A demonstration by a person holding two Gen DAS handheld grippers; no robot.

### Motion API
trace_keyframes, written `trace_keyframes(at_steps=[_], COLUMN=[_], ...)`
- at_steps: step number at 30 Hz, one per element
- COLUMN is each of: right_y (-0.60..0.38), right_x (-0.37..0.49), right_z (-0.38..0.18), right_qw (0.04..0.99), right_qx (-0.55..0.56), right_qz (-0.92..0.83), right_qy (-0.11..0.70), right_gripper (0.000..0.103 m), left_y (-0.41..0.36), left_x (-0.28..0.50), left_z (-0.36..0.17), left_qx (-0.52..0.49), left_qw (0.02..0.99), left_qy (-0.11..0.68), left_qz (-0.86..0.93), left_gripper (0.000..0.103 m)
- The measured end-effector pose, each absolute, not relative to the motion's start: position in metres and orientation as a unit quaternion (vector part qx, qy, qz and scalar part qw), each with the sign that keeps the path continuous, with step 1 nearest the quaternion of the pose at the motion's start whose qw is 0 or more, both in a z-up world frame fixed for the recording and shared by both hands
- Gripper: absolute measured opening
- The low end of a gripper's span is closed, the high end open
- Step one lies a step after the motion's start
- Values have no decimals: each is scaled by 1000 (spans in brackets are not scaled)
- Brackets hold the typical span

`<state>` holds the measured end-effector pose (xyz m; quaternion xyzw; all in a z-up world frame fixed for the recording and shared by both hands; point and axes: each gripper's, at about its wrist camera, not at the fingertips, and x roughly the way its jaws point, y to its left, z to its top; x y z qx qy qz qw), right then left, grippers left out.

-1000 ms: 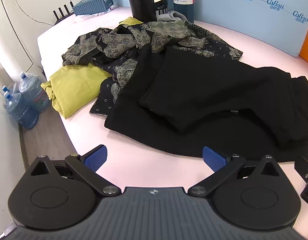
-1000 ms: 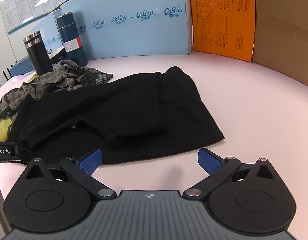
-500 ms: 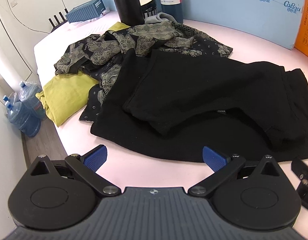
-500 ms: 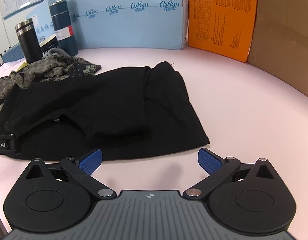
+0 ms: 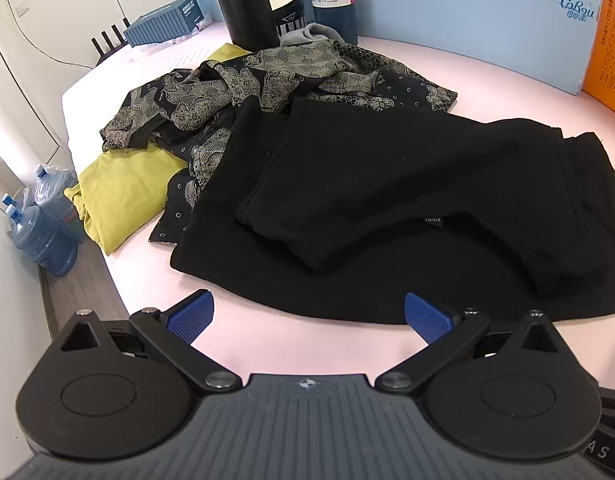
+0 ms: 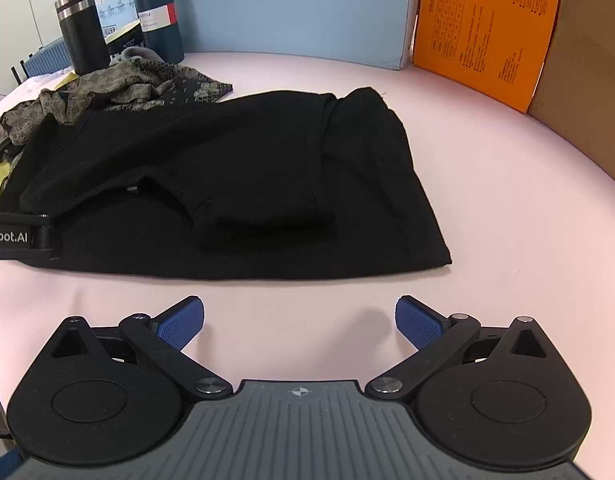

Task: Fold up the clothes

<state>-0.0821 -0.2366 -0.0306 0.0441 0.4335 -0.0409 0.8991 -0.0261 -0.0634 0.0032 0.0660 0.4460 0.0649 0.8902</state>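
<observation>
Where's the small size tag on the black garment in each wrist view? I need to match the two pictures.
Left wrist: size tag right of centre, under the folded sleeve's edge.
Right wrist: size tag left of centre, tiny.
Shared landmark: steel-banded black flask behind the clothes.

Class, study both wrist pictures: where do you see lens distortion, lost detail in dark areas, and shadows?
Left wrist view: the fisheye bows the pink table edge, and the black garment is so dark that its folds barely show. Right wrist view: the blue board curves, soft shadows fall on the table beneath the open right tool, and the picture's corners go dark.
</observation>
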Motion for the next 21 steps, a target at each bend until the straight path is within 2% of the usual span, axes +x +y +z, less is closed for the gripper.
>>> trace_keyframes(at_steps=[21], right_y=[-228], right_x=[-67], right_z=[-24], right_qw=[911], right_qx=[67], right_qz=[-22], right_qy=[407], right_gripper=[103], left_y=[-59], left_x=[-13], left_z=[16], left_qx=[94], left_qw=[896], left_qy=[428], left_qz=[72], left_gripper=[103])
